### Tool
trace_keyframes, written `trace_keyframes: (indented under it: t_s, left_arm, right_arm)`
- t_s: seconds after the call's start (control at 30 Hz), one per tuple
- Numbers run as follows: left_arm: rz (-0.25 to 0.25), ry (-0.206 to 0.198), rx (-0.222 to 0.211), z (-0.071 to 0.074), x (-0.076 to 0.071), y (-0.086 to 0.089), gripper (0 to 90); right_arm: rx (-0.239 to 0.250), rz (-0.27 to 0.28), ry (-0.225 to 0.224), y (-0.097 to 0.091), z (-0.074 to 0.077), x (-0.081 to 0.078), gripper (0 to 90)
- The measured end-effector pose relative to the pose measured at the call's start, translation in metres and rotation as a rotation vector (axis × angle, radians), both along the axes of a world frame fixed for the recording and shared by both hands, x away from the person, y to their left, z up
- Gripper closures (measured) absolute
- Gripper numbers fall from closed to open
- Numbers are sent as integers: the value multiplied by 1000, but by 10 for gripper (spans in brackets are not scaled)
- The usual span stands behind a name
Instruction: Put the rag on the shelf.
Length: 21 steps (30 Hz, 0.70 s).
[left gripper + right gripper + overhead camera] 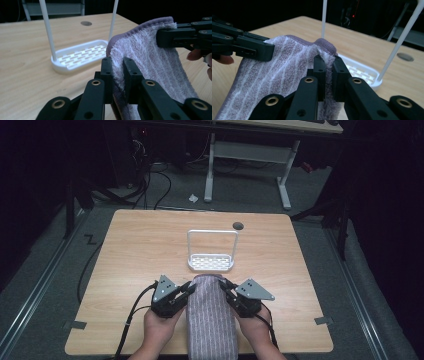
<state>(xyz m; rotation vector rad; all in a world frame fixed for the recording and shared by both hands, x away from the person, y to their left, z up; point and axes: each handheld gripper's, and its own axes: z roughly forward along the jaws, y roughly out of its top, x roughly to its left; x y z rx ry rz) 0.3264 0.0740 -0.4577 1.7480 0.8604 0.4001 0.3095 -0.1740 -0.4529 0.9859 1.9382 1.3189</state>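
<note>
- Standing over a light wooden table (140,250) on grey carpet, dark room.
- Left gripper (189,289) and right gripper (223,286) clamp the purple towel's (211,320) far corners.
- Towel near the white rack (212,263).

The left hand-held gripper (189,289) and the right hand-held gripper (223,286) are black, built of flat linked bars with brass-ringed pivot holes and small dark screws. Each carries a grey three-cornered plate on top, and a black cable trails back from each. The forearms are bare, without sleeves.
</note>
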Motion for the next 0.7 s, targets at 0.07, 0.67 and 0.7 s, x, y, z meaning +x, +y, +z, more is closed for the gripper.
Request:
trace_keyframes:
  t_s: [0.07, 0.67, 0.7]
  left_arm:
    - [1, -7, -5, 5, 2, 0, 799]
    - [-2, -143, -51, 57, -2, -8, 797]
    - [3, -147, -55, 59, -2, -8, 796]
  right_arm:
    - [4, -1, -14, 0, 3, 1, 839]
    - [82, -3, -132, -7, 58, 2, 839]
    - [80, 1, -138, -7, 61, 2, 839]
